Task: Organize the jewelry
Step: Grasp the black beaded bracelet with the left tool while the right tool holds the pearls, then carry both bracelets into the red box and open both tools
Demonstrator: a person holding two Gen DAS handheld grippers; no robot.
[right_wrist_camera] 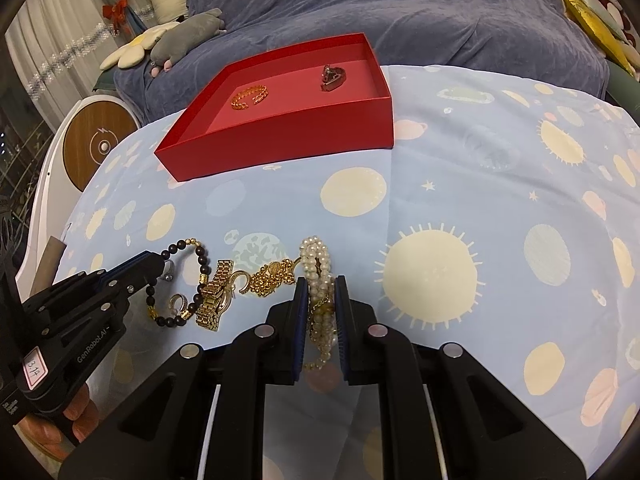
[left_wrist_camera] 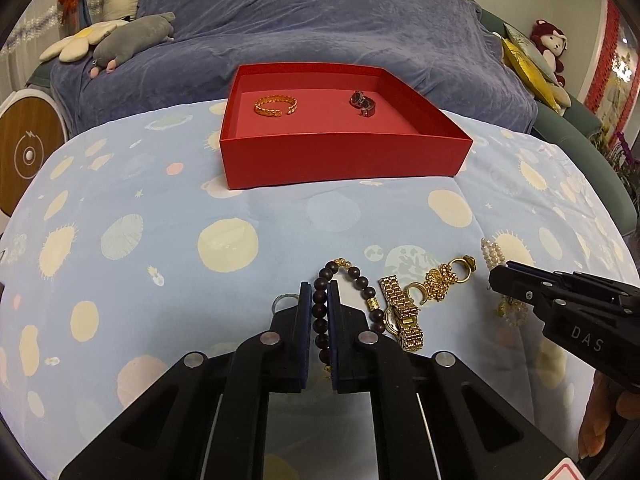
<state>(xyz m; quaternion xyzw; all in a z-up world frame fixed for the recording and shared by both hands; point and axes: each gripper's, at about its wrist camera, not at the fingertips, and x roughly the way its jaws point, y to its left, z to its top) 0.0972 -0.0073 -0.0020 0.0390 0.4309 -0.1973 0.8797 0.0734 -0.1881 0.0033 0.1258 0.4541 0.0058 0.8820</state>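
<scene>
A red open box (left_wrist_camera: 340, 158) (right_wrist_camera: 280, 140) stands on the patterned cloth and holds a gold bangle (left_wrist_camera: 276, 105) (right_wrist_camera: 249, 96) and a dark watch (left_wrist_camera: 363, 103) (right_wrist_camera: 332, 77). My left gripper (left_wrist_camera: 320, 292) (right_wrist_camera: 154, 266) is shut on a dark wooden bead bracelet (left_wrist_camera: 320, 312) (right_wrist_camera: 200, 262) lying on the cloth. My right gripper (right_wrist_camera: 321, 286) (left_wrist_camera: 498, 280) is shut on a pearl bracelet (right_wrist_camera: 316, 264) (left_wrist_camera: 494, 254). A gold watch (left_wrist_camera: 402, 316) (right_wrist_camera: 212, 298) and a gold chain piece (left_wrist_camera: 442, 280) (right_wrist_camera: 270, 278) lie between them.
A silver ring (left_wrist_camera: 280, 302) (right_wrist_camera: 169, 270) lies by the left fingertip. A small gold ring (right_wrist_camera: 178, 303) lies inside the bead loop. A sofa with a blue throw (left_wrist_camera: 340, 20) and plush toys (left_wrist_camera: 132, 40) stands behind the table. A round white device (left_wrist_camera: 28, 152) is at the left.
</scene>
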